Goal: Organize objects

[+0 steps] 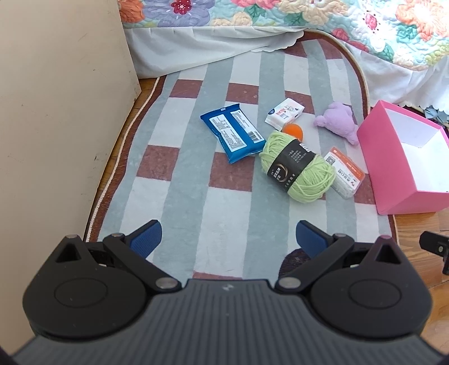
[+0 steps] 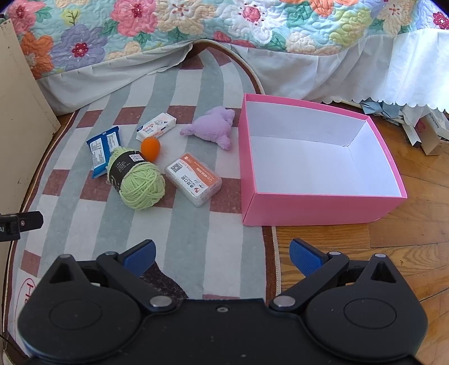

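Several objects lie on a striped rug (image 1: pixel 196 174): a blue wipes pack (image 1: pixel 233 132) (image 2: pixel 103 150), a green yarn ball (image 1: pixel 299 167) (image 2: pixel 136 179), an orange ball (image 1: pixel 293 131) (image 2: pixel 150 148), a white tissue pack (image 1: pixel 284 113) (image 2: pixel 156 126), a purple plush toy (image 1: pixel 338 120) (image 2: pixel 213 127) and a clear orange-labelled case (image 1: pixel 345 172) (image 2: pixel 193 178). An empty pink box (image 1: pixel 398 174) (image 2: pixel 320 209) stands to their right. My left gripper (image 1: pixel 228 237) is open and empty, hovering short of the objects. My right gripper (image 2: pixel 223 254) is open and empty over the rug's edge.
A bed with a floral quilt (image 2: pixel 196 25) and white skirt borders the far side. A cream cabinet panel (image 1: pixel 56 112) stands on the left. Wooden floor (image 2: pixel 407 238) lies to the right, with papers and boxes (image 2: pixel 426 132) under the bed edge.
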Tool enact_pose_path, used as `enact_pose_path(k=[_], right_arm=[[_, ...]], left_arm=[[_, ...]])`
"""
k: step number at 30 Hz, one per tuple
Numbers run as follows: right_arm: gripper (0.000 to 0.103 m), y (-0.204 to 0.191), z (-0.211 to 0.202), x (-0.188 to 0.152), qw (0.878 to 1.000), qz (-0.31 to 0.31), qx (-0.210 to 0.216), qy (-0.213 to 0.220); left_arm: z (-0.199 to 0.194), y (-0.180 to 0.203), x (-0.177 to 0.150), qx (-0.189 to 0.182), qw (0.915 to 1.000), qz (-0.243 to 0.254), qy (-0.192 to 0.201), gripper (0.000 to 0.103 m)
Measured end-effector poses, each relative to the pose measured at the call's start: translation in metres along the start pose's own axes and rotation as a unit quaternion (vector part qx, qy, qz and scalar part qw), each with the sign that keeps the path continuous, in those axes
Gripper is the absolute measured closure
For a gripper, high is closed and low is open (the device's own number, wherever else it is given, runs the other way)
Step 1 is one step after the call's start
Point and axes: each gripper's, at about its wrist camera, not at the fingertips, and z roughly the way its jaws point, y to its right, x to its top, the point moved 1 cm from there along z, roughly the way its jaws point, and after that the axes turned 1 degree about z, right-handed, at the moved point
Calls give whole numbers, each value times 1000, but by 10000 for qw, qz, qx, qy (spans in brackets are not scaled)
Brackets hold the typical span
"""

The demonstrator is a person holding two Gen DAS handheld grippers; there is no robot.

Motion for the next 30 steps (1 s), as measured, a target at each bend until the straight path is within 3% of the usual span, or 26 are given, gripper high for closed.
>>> enact_pose_path(k=[19,30], right_arm=[[0,8,-4,4,9995,86,291,-115],[0,13,-15,8,9999,-136,75,23]], left_arm=[[6,2,0,-23,10000,17,-84,1],[-2,3,2,12,10000,-12,-24,2]])
